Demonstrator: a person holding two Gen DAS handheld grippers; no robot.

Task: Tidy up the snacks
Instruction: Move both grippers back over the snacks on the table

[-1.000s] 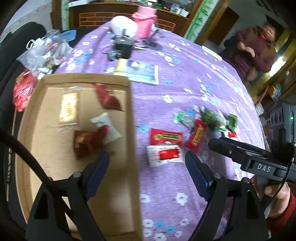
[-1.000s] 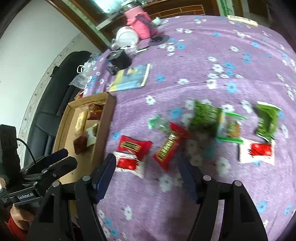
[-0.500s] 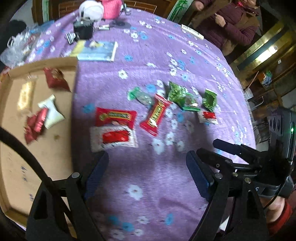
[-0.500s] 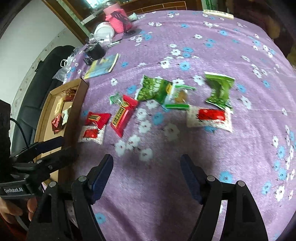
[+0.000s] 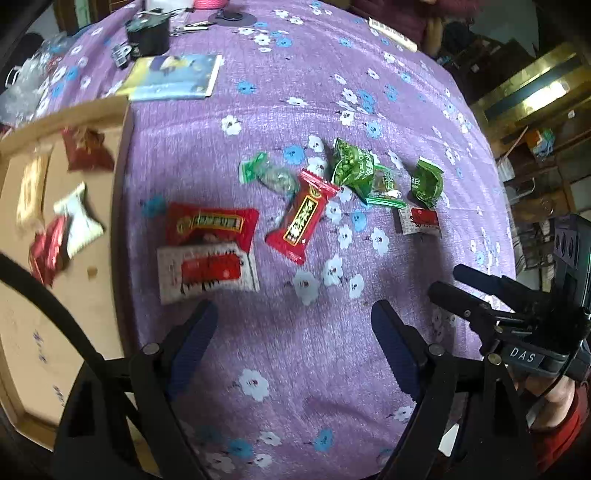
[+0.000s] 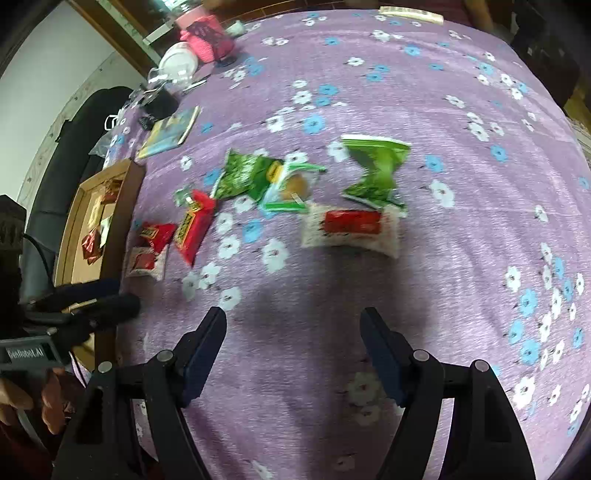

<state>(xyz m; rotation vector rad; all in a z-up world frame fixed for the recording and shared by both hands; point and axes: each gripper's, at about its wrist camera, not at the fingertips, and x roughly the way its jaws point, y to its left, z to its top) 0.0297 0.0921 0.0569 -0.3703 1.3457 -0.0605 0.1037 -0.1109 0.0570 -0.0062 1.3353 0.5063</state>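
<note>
Several snack packets lie on the purple flowered tablecloth [image 5: 295, 354]. A white-and-red packet [image 5: 207, 271] and a red packet [image 5: 210, 223] lie just ahead of my left gripper [image 5: 293, 319], which is open and empty. A long red bar [image 5: 301, 218] and green packets [image 5: 352, 170] lie further on. My right gripper [image 6: 293, 325] is open and empty, with a white-and-red packet [image 6: 351, 229] and a green packet [image 6: 376, 166] ahead of it. A cardboard tray [image 5: 22, 325] at the left holds several snacks.
A booklet [image 5: 173, 77], a black pot [image 5: 147, 33], a pink-covered cup [image 6: 207, 37] and a white bowl [image 6: 179, 61] stand at the table's far side. A black chair [image 6: 55, 192] is beyond the tray. My right gripper shows in the left wrist view [image 5: 480, 295].
My left gripper has swung right, from over the cardboard tray to over the loose snacks. My right gripper has moved right and closer to the white-and-red packet. Both stayed open.
</note>
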